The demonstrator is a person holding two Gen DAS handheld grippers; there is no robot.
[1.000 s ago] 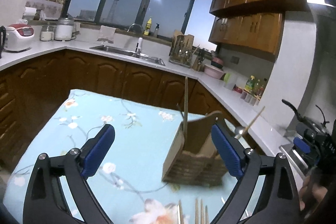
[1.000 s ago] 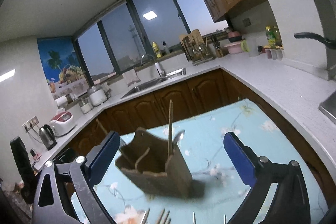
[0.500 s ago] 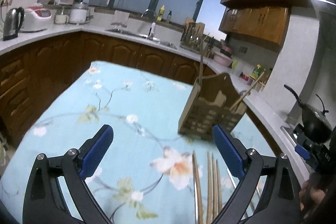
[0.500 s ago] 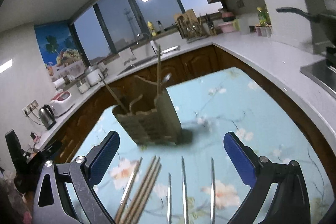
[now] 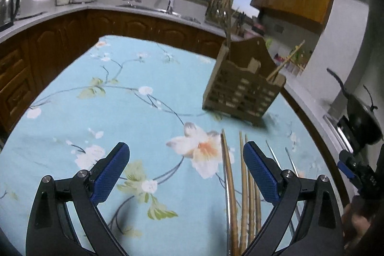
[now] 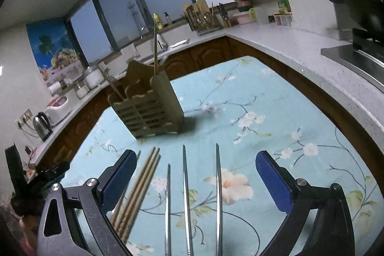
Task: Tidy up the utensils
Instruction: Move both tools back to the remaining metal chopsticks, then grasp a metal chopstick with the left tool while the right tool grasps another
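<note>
A wooden slatted utensil holder (image 5: 242, 90) (image 6: 151, 104) stands on the floral blue tablecloth, with a few sticks upright in it. Several wooden chopsticks (image 5: 242, 186) (image 6: 136, 186) lie side by side in front of it. Three metal utensils (image 6: 184, 193) lie to their right; they also show in the left wrist view (image 5: 276, 160). My left gripper (image 5: 186, 170) is open and empty, above the cloth left of the chopsticks. My right gripper (image 6: 194, 178) is open and empty, over the metal utensils.
The table (image 5: 72, 112) is ringed by brown cabinets and a white counter (image 6: 300, 47). A sink (image 5: 168, 12), kettle (image 5: 8, 6) and rice cooker stand at the back. A black pan (image 5: 362, 121) sits on the stove at right.
Both grippers have tilted down and pulled back from the holder. The chopsticks and metal utensils on the cloth have come into fuller view. Both grippers stay open.
</note>
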